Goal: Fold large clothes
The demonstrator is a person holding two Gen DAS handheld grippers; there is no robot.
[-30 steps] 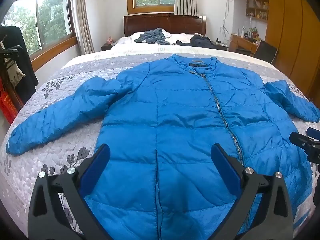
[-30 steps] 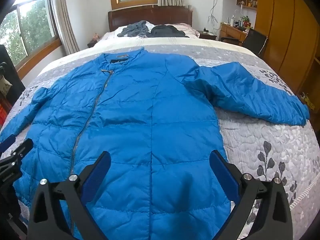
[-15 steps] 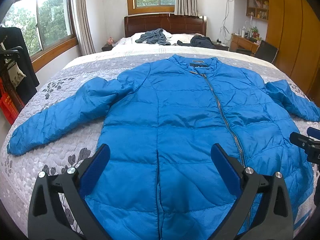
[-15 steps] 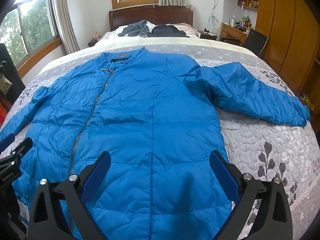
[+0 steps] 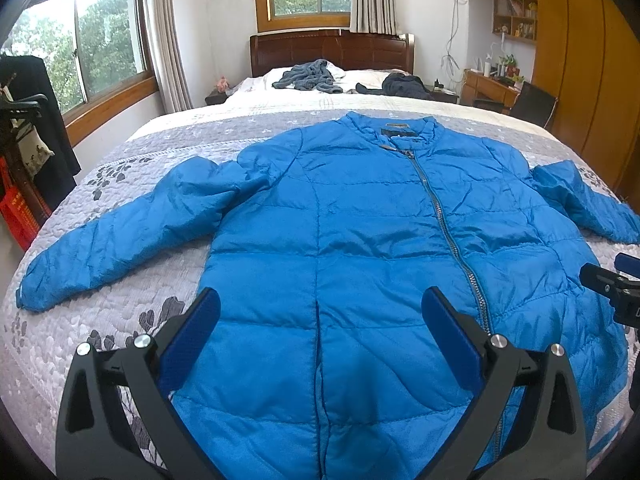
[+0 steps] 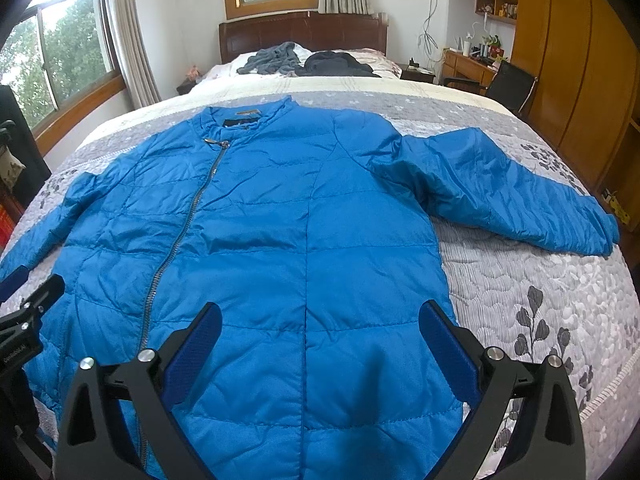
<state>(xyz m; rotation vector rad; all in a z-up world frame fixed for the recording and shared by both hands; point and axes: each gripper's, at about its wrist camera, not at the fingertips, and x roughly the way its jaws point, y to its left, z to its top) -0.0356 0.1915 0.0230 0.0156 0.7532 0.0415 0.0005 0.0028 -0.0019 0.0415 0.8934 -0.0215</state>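
A blue padded jacket (image 5: 360, 232) (image 6: 280, 216) lies flat and zipped on the bed, collar towards the headboard. Both sleeves are spread out sideways, the left sleeve (image 5: 120, 236) and the right sleeve (image 6: 512, 196). My left gripper (image 5: 320, 312) hovers open over the jacket's lower left front, nothing between its blue pads. My right gripper (image 6: 320, 320) hovers open over the lower right front, also holding nothing. Each gripper's tip shows at the edge of the other view.
The bed has a grey patterned quilt (image 6: 540, 288) and a dark wooden headboard (image 5: 332, 50). Grey and dark clothes (image 5: 312, 76) lie by the pillows. A clothes rack (image 5: 28, 128) stands left; a desk, chair (image 6: 512, 84) and wooden wardrobe (image 6: 580, 60) stand right.
Both views have shifted slightly; the jacket sits a little lower in frame, as if both grippers tilted up or drew back. The jacket and the open jaws are unchanged.
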